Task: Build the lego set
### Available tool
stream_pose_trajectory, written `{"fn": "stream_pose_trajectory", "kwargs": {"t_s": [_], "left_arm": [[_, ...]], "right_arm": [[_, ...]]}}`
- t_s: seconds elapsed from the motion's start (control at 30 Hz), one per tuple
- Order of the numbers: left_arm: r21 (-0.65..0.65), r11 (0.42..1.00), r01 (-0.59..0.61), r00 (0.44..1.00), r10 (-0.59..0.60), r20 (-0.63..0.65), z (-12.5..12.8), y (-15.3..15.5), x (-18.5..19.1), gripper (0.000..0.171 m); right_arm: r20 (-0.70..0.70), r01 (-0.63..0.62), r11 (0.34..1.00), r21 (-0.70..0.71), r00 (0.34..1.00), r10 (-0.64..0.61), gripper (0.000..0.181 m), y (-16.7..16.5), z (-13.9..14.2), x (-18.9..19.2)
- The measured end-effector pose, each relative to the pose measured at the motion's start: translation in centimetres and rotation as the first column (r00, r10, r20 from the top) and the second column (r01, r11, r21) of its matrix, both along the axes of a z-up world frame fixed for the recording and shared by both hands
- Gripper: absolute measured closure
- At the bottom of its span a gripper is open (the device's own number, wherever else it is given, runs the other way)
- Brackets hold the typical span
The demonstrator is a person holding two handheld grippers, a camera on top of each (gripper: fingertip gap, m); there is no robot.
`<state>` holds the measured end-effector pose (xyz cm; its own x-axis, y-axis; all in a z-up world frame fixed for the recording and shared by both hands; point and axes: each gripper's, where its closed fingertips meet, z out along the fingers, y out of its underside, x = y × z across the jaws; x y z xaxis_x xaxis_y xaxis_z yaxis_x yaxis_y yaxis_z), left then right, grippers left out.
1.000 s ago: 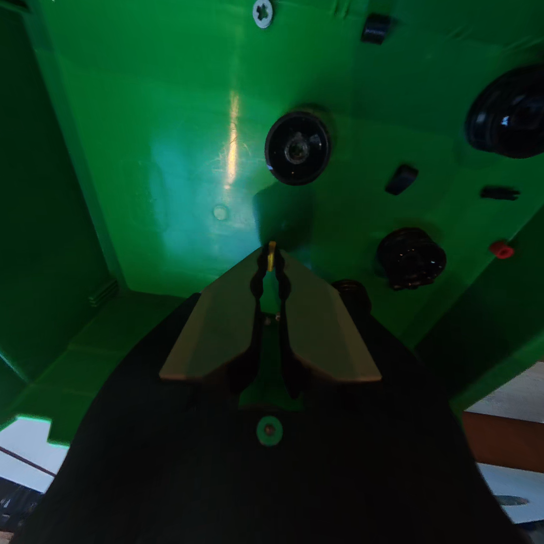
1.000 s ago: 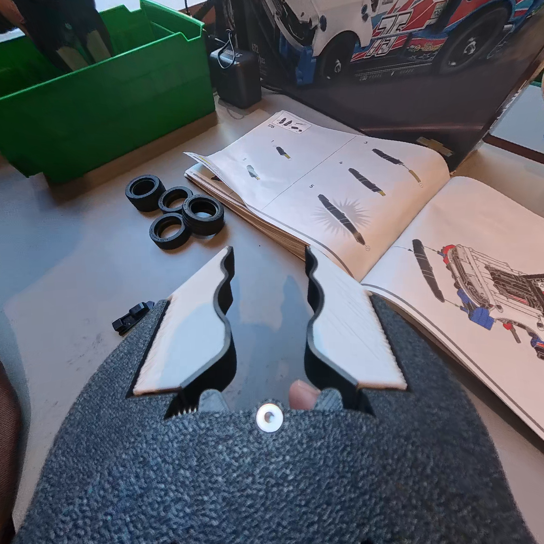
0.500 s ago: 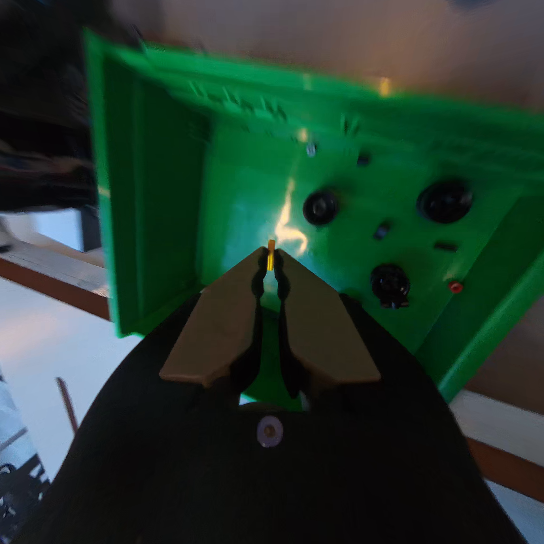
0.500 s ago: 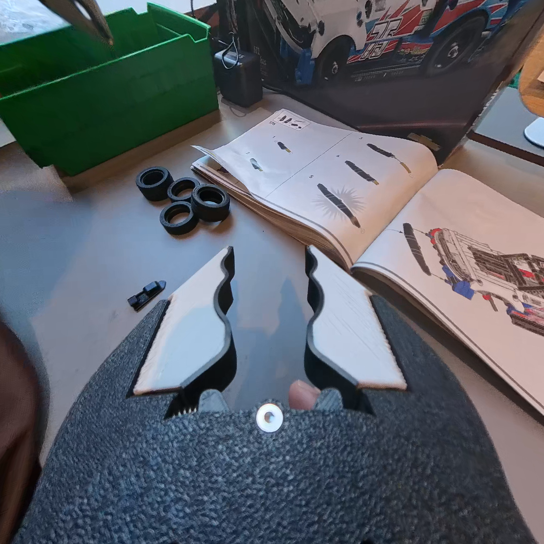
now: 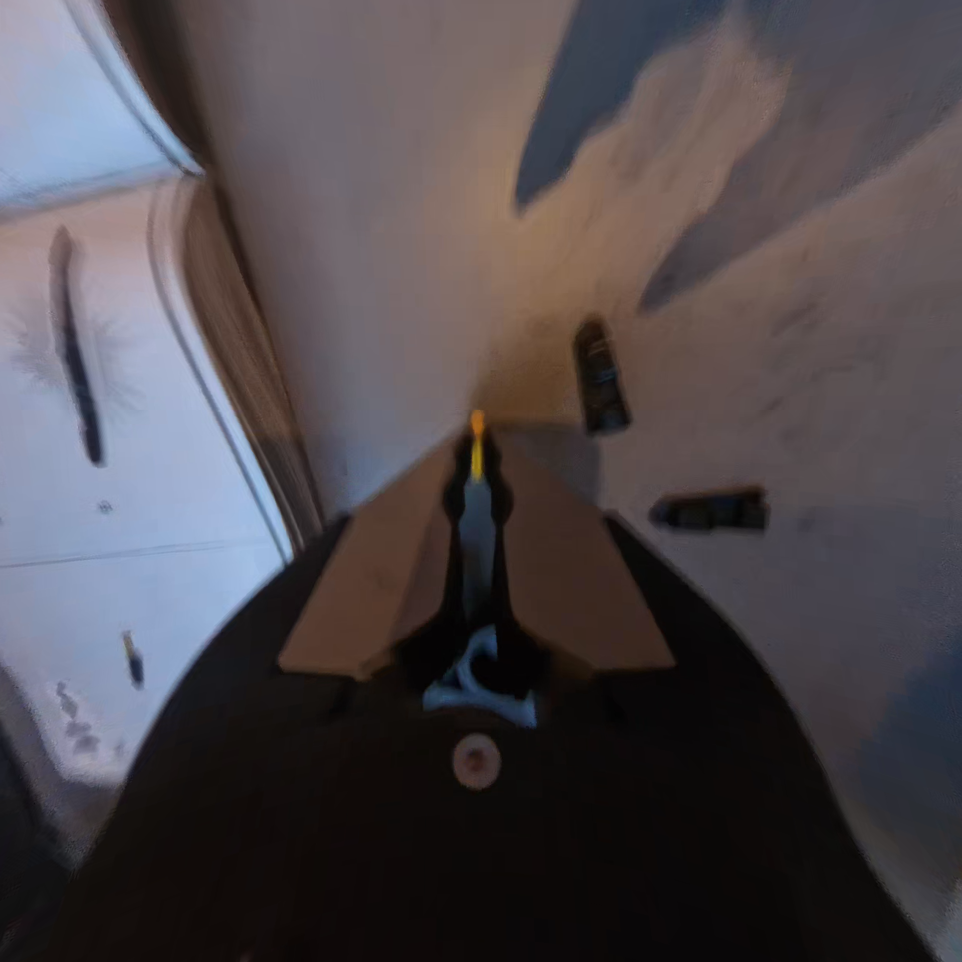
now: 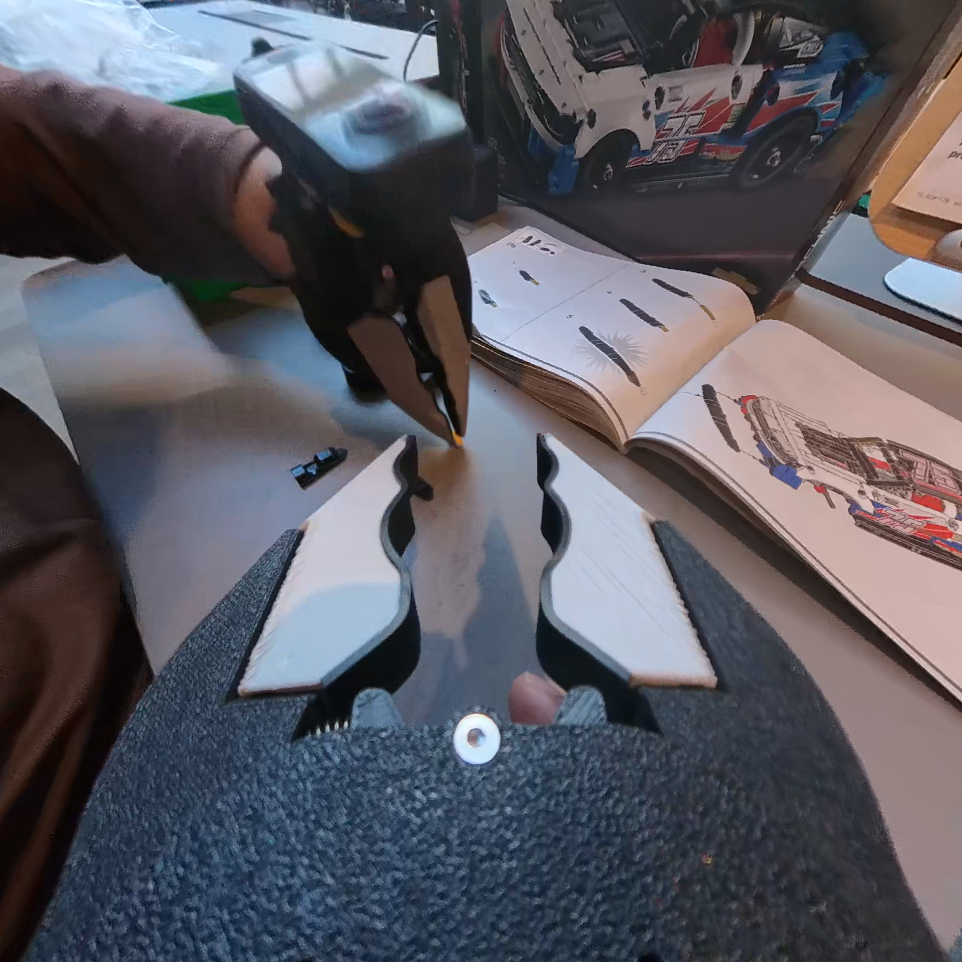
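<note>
Racing number on box (image 6: 676, 130)

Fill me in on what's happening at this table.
A person is building a lego set with two hand-held tools. The left tool is shut on a tiny yellow piece, its tips low over the grey table. The right tool is open and empty. An open instruction booklet lies alongside.
</note>
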<state>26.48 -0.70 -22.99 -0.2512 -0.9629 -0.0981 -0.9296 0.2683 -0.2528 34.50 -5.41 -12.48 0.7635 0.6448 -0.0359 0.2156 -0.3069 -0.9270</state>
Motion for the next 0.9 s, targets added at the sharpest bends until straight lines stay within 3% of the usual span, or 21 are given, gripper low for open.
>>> {"fn": "stream_pose_trajectory", "kwargs": {"t_s": [0.03, 0.13, 0.23, 0.3, 0.43, 0.5, 0.57, 0.67, 0.77, 0.83, 0.9], "left_arm": [[-0.034, 0.999, 0.011, 0.991, -0.006, 0.136, 0.8, -0.5, 1.8, 0.17], [0.008, 1.0, -0.025, 0.999, 0.025, 0.037, 0.1, 0.5, 0.6, 0.169], [-0.042, 0.999, -0.033, 0.994, 0.038, 0.107, 0.3, -0.4, 0.6, 0.163], [-0.093, 0.994, -0.06, 0.987, 0.074, 0.144, 0.8, -0.8, 0.3, 0.149], [-0.106, 0.987, -0.117, 0.97, 0.137, 0.2, 1.9, -0.3, -1.0, 0.151], [-0.107, 0.978, -0.177, 0.955, 0.197, 0.223, 3.6, -0.4, -2.3, 0.151], [-0.13, 0.969, -0.209, 0.917, 0.241, 0.317, 6.9, -1.3, -4.0, 0.155], [-0.105, 0.956, -0.275, 0.879, 0.294, 0.376, 11.5, -1.3, -10.5, 0.153], [0.067, 0.91, -0.408, 0.879, 0.372, 0.297, 14.2, 2.3, -21.4, 0.147], [0.184, 0.849, -0.496, 0.867, 0.469, 0.171, 14.3, 5.1, -29.7, 0.147], [0.247, 0.736, -0.63, 0.773, 0.623, 0.115, 13.7, 7.5, -36.1, 0.143]], "right_arm": [[0.01, 0.006, 1.0, 0.005, 1.0, -0.006, 0.137, -0.2, 0.0, 0.3], [0.034, 0.023, 0.999, 0.023, 0.999, -0.024, 0.137, -0.3, -0.1, 1.0], [0.032, 0.02, 1.0, 0.019, 0.999, -0.021, 0.137, 0.0, -0.2, 1.0], [0.03, 0.017, 1.0, 0.011, 0.999, -0.017, 0.137, 0.2, -0.3, 0.8], [0.049, 0.021, 1.0, 0.005, 0.999, -0.021, 0.137, 0.7, -0.5, 0.2], [0.059, 0.022, 1.0, 0.012, 0.998, -0.023, 0.137, 1.0, -0.5, -0.1], [0.069, 0.035, 0.999, 0.014, 0.997, -0.036, 0.138, 1.5, -0.9, -0.1], [0.056, 0.068, 0.998, -0.013, 0.996, -0.067, 0.139, 2.6, -1.9, -0.1], [0.019, 0.105, 0.994, -0.026, 0.994, -0.105, 0.139, 4.1, -2.3, -0.3], [0.007, 0.139, 0.99, -0.012, 0.99, -0.139, 0.139, 5.2, -2.4, -0.4], [0.003, 0.158, 0.987, -0.001, 0.987, -0.158, 0.139, 6.1, -2.8, -0.9]]}}
